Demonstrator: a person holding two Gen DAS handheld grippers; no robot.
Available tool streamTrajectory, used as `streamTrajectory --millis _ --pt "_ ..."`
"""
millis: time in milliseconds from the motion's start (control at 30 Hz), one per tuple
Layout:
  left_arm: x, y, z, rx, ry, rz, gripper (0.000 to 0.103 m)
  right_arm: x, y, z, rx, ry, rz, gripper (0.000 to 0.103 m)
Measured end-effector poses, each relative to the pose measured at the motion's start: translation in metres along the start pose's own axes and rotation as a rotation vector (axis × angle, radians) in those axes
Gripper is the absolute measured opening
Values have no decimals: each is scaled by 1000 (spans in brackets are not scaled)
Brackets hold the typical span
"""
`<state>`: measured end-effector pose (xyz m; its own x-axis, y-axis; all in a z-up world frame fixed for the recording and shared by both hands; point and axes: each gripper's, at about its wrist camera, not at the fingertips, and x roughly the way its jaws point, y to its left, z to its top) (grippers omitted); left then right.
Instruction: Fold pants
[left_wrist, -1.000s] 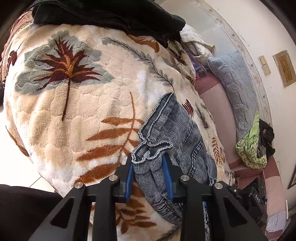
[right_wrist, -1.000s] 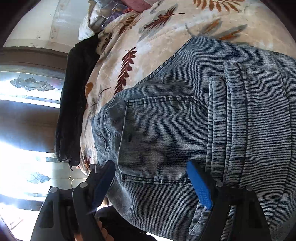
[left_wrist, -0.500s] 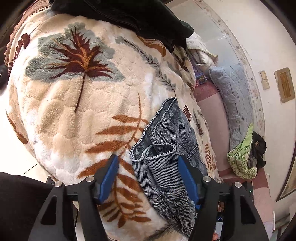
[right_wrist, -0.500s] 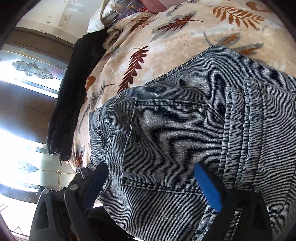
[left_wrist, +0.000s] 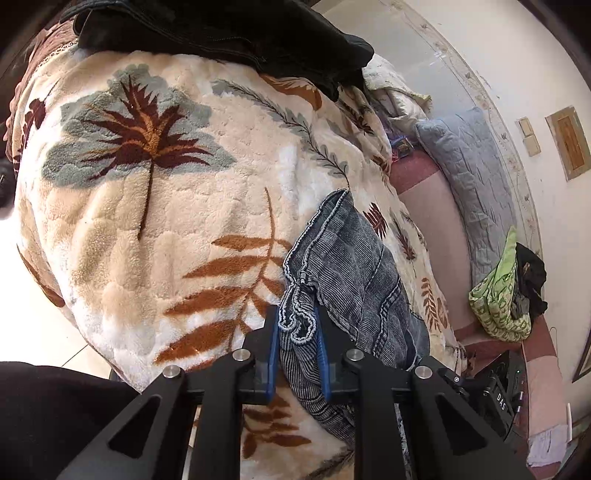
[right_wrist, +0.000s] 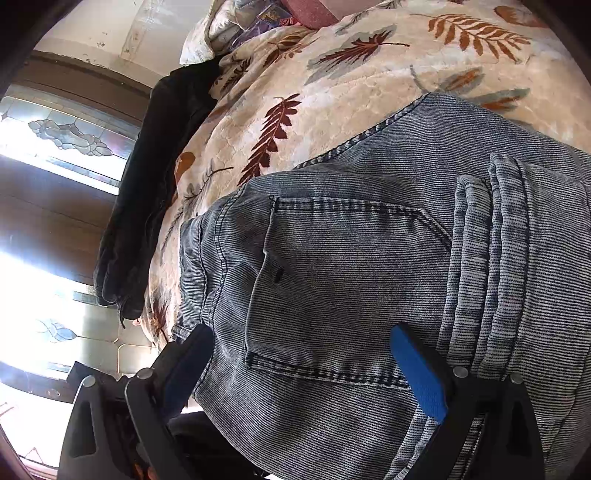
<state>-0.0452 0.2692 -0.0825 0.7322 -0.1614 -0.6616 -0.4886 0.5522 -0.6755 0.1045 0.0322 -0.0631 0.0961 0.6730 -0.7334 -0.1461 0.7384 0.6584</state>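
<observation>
One fold apparently made: left gripper (left_wrist: 298, 345) just closed on jeans (left_wrist: 354, 273) hem at lower centre, right gripper (right_wrist: 301, 369) spread wide, empty, over pocket; further folds pending.

Right gripper (right_wrist: 301, 369) spread wide over the denim pants (right_wrist: 369, 277), blue pads either side of the back pocket (right_wrist: 343, 280), not pinching. Pants lie on the leaf-print blanket (right_wrist: 332, 92). Black garment (right_wrist: 147, 192) draped at blanket's left edge, window (right_wrist: 55, 140) beyond it.

One pair of denim pants (left_wrist: 354, 266), one leaf-print blanket (left_wrist: 155, 206), one black garment (left_wrist: 229, 33), one grey pillow (left_wrist: 469, 162) and two hand-held grippers, left hand-held gripper (left_wrist: 297, 328) and right hand-held gripper (right_wrist: 295, 354).
</observation>
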Motion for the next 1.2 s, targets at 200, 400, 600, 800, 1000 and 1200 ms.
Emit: streamTrajectory --millis 200,400,600,800,1000,1200 --pt "3 -1 1 14 4 24 18 -4 -3 5 88 39 54 98" --pt "-12 -28 2 100 -41 35 17 -15 -9 4 113 31 106 99" --pt "-35 -108 -11 352 -137 18 14 -80 -44 -7 129 -116 129 99" --pt "-46 -199 -58 615 -192 -35 13 -147 -113 -24 242 -256 138 99" --pt "-45 -277 -129 851 -186 -113 13 -203 -179 -47 358 -379 159 99" --pt "-6 -315 -212 1011 -73 -162 13 -247 -239 -75 452 -486 179 99"
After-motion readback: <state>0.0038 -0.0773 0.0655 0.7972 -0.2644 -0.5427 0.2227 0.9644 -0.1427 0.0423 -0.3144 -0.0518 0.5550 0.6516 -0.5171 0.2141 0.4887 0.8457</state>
